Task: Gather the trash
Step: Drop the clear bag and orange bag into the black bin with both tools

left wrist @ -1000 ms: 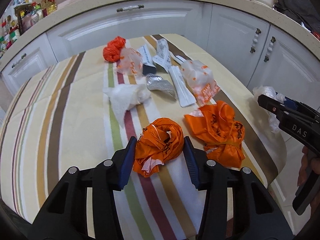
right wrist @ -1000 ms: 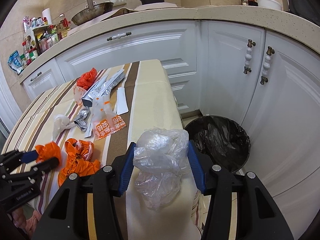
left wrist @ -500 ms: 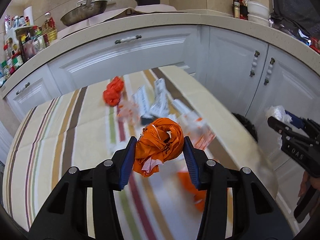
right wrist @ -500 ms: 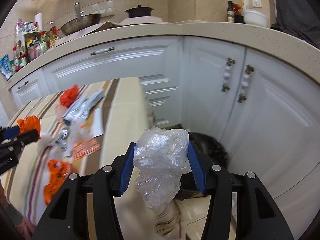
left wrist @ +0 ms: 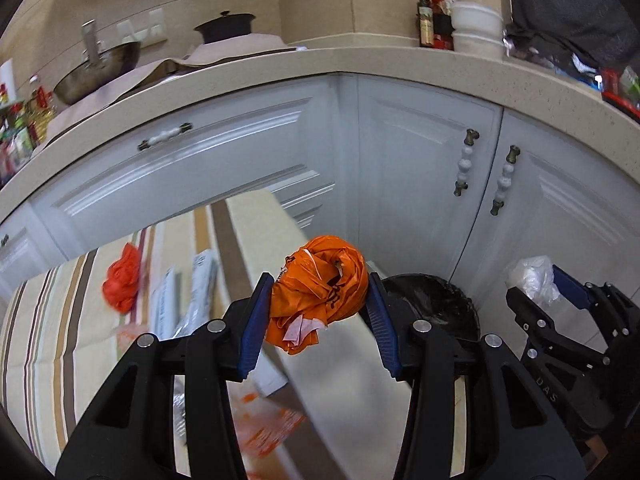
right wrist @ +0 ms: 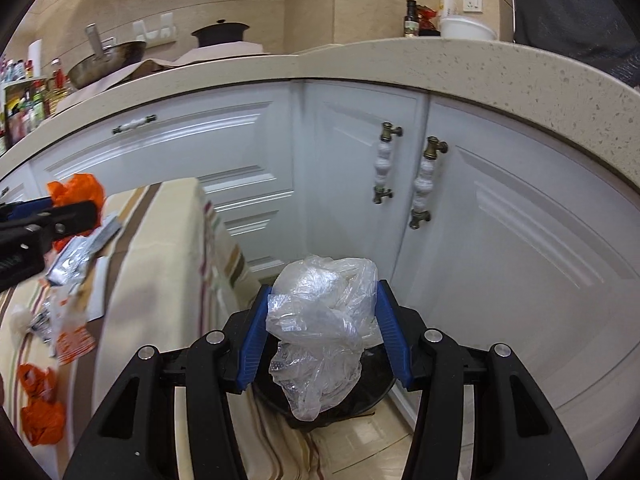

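My right gripper (right wrist: 323,334) clamped on clear plastic bag (right wrist: 324,320), black bin (right wrist: 372,384) sits right under it, lower centre of frame. Left gripper (left wrist: 318,316) pinching orange bag (left wrist: 320,296), bin (left wrist: 436,308) off to its right. Right hand closer, reckon it drops first.

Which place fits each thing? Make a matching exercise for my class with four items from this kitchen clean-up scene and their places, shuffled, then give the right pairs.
Things
1. crumpled orange bag
2. clear plastic bag
3. black bin
4. white bowl

Places
A. on the countertop
B. on the floor by the white cabinets
C. clamped in the left gripper
D. clamped in the right gripper

Pairs: 1-C, 2-D, 3-B, 4-A
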Demonstrator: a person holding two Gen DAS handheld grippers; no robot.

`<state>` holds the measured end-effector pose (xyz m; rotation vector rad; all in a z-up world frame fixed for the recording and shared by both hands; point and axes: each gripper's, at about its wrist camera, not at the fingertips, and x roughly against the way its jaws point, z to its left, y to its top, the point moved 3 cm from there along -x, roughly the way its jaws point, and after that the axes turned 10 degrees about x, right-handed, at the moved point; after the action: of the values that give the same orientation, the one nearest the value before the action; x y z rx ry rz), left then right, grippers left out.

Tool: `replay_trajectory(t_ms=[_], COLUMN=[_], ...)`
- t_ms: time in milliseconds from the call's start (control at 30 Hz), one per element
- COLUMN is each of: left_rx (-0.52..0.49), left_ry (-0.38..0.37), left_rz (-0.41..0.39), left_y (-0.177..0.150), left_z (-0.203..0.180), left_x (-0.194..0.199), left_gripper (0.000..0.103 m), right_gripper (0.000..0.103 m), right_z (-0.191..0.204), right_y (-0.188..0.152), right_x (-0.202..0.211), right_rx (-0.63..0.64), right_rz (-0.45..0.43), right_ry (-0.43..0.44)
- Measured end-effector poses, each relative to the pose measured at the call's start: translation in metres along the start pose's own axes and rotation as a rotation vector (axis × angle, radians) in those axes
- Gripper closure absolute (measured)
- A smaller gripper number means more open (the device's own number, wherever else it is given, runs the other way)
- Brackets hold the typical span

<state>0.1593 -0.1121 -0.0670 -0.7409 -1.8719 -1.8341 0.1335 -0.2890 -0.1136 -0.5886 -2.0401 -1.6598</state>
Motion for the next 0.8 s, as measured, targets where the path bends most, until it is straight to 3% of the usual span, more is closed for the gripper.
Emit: replay_trajectory(t_ms=[367,433,500,667,800], left_rx=[-0.082,-0.105,-0.102,-0.069,-0.068], left_ry=[0.049,0.068,0.088,0.084,0.081], left_rz=[0.122,0.145,0.153,0.185,0.173], left_y=[-0.006,-0.009,-0.011,-0.010,-0.007], left_z=[-0.054,-0.061,-0.061,-0.057,-0.055], left_x=[-0.088,-0.102,-0.109,-0.117,-0.112], left_gripper=[0.056,0.043,0.036,0.027,0.026], right_gripper=[0.052,0.051,0.042,0.039,0.039], right_z=[-0.023,-0.024,-0.025,-0.029,-0.029], right_y=[-0.006,-0.007,-0.008,-0.013,-0.012], right_x=[-0.051,-0.064,-0.076,-0.085,-0.081], right_rx=[-0.033,-0.034,-0.042,-0.059,-0.062], right_rz=[0.060,0.077,0.094,0.106,0.102], right_ry=[-0.012,0.001,0.002,-0.009,-0.012])
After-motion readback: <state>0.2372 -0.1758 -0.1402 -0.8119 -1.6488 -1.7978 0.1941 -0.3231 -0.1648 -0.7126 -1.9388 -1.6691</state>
